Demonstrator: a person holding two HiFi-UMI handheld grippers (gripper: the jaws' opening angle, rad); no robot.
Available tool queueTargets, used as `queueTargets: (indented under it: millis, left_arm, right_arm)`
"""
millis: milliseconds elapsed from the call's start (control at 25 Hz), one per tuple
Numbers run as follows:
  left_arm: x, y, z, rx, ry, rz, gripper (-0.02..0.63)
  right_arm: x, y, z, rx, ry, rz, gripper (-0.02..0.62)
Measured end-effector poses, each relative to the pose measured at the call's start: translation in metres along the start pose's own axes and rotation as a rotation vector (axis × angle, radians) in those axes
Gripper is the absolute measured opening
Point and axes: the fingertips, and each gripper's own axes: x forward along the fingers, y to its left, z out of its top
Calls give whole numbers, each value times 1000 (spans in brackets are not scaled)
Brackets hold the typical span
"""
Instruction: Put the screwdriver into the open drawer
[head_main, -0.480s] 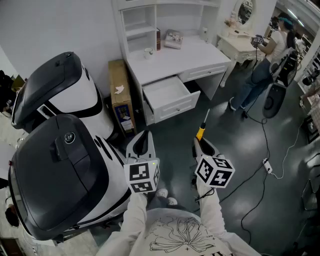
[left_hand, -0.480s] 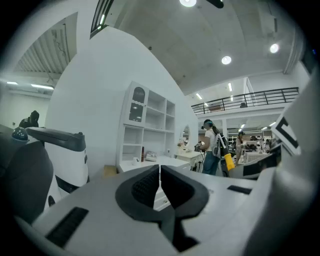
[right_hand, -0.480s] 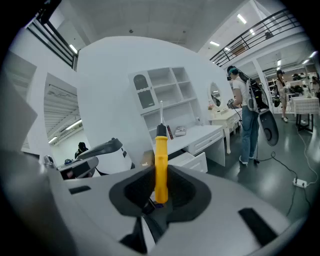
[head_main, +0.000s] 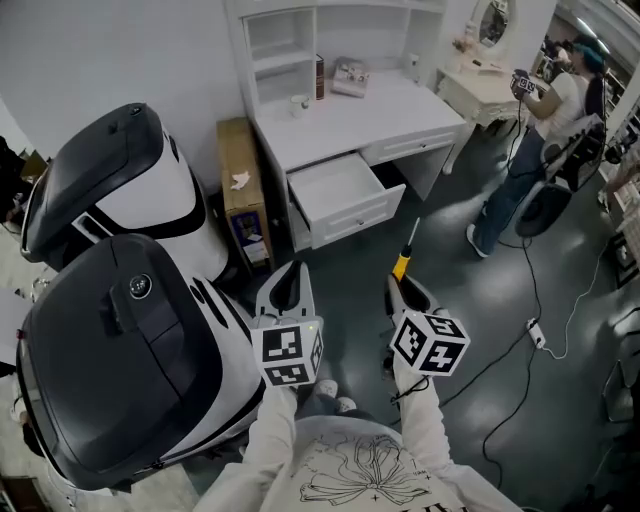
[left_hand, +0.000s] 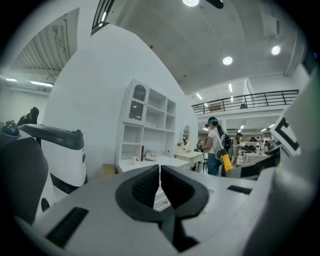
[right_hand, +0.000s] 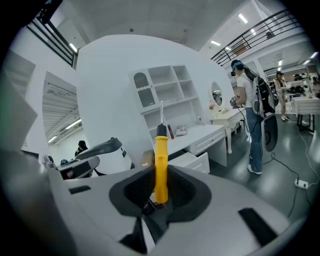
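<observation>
My right gripper (head_main: 403, 283) (right_hand: 160, 186) is shut on a screwdriver (head_main: 404, 259) (right_hand: 160, 162) with a yellow handle, its thin shaft pointing ahead towards the desk. The open drawer (head_main: 340, 194) (right_hand: 192, 161) sticks out of the white desk (head_main: 350, 115) ahead, apparently empty. My left gripper (head_main: 287, 287) (left_hand: 160, 186) hangs beside the right one, shut with nothing between its jaws. Both grippers are well short of the drawer, above the dark floor.
Two large white and black machines (head_main: 110, 330) stand at the left. A cardboard box (head_main: 240, 190) leans between them and the desk. A person (head_main: 540, 130) stands at the right by a small white table (head_main: 480, 90). A cable and power strip (head_main: 535, 330) lie on the floor.
Both grippers hold their places. The person at the right has shifted slightly further right.
</observation>
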Motion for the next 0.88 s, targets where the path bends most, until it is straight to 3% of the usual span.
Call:
queueTargets:
  millis: [440, 880]
  left_arm:
    - [29, 22, -14, -5, 28, -25, 9]
    - [74, 40, -26, -41, 73, 5, 9]
  right_arm:
    - [41, 13, -7, 12, 24, -5, 67]
    - [93, 6, 3, 8, 70, 9, 67]
